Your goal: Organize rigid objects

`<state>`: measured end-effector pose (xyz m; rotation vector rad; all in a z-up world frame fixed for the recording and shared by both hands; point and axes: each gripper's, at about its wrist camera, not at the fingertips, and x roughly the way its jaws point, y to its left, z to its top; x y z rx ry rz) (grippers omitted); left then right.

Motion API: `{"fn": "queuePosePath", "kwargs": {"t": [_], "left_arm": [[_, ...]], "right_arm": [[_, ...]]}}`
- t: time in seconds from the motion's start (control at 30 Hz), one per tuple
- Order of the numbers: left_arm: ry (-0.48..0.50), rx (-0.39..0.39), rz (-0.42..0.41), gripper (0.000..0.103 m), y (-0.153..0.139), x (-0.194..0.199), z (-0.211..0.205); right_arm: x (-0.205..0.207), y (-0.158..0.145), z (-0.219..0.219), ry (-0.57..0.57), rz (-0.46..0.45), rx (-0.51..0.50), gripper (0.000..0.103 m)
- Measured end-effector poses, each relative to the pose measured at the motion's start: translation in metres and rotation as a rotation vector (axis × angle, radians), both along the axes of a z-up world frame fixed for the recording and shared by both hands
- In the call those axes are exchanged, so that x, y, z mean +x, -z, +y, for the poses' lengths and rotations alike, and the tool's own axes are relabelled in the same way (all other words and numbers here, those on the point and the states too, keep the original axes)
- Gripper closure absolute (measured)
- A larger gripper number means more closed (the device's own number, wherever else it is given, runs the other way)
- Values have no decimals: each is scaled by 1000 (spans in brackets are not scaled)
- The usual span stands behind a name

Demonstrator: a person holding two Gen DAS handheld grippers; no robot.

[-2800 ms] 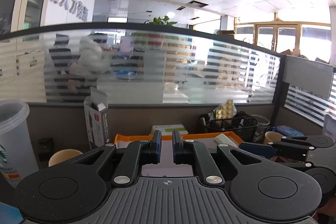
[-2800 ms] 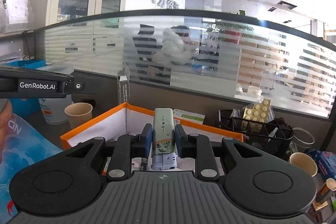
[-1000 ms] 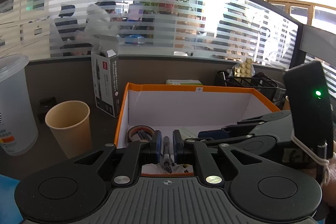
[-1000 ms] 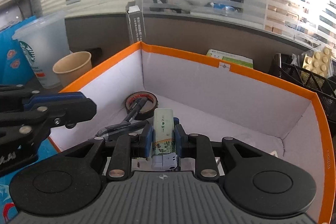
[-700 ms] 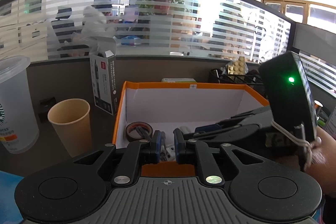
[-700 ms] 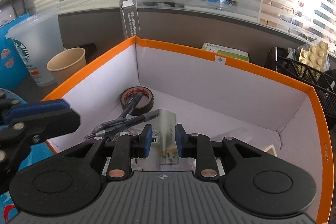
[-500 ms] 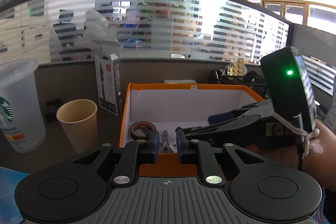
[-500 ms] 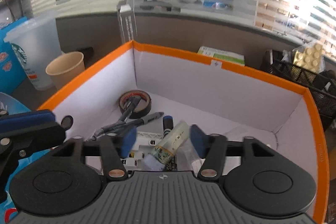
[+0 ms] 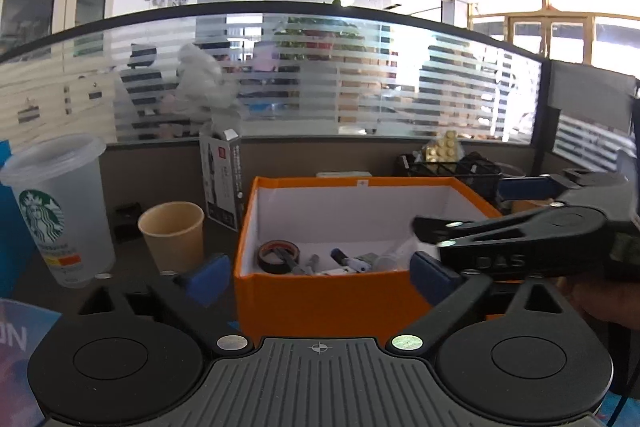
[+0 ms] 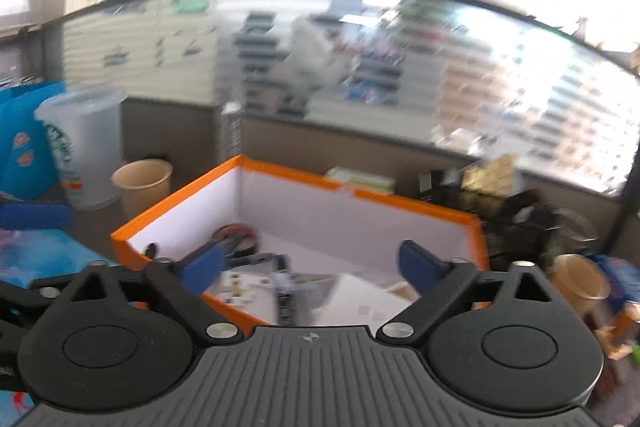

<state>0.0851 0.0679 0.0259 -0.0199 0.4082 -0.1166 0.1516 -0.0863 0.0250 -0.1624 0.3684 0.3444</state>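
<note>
Nearest the lens on the left wrist view, the left gripper (image 9: 320,279) has its jaws spread wide with nothing between them, the blue pads straddling the near wall of the orange box (image 9: 320,301). From the right wrist view, the right gripper (image 10: 310,265) is likewise spread wide and empty, poised over the box's near corner (that frame is motion-blurred, so detail is soft). Inside the white-lined box, lying on its floor, are a roll of dark tape (image 9: 278,257) at the left, a pen (image 9: 310,263) beside it, and a small tube (image 9: 354,264) with a dark cap just right of that, among some pale bits too small to name. Left of the box on the counter (image 9: 132,255) stands a paper cup (image 9: 172,233), and further left a clear Starbucks tumbler (image 9: 60,207). Behind the cup, a tall carton (image 9: 222,183) stands upright, and at the far right a black wire basket (image 9: 452,171) sits against the frosted glass partition (image 9: 320,79).
</note>
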Motion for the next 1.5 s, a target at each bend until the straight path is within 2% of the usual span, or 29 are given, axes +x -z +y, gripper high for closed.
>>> {"fn": "queuePosePath", "kwargs": {"t": [0.2,0.5,0.8,1.5], "left_arm": [[-7,2,9,0,0,-14,-8],[-39,44,17,0,3,-30,-12],[-40,50,21,0,4,-32,-16],[-38,52,20,0,5,-32,-17]], "right_arm": [[-31,4,-30,54,-26,72,0],[-70,23,-58,110,-20,186,0],[-80,34,-63,122,-1,191,0],[-80,37,-67,129,5,199,0]]}}
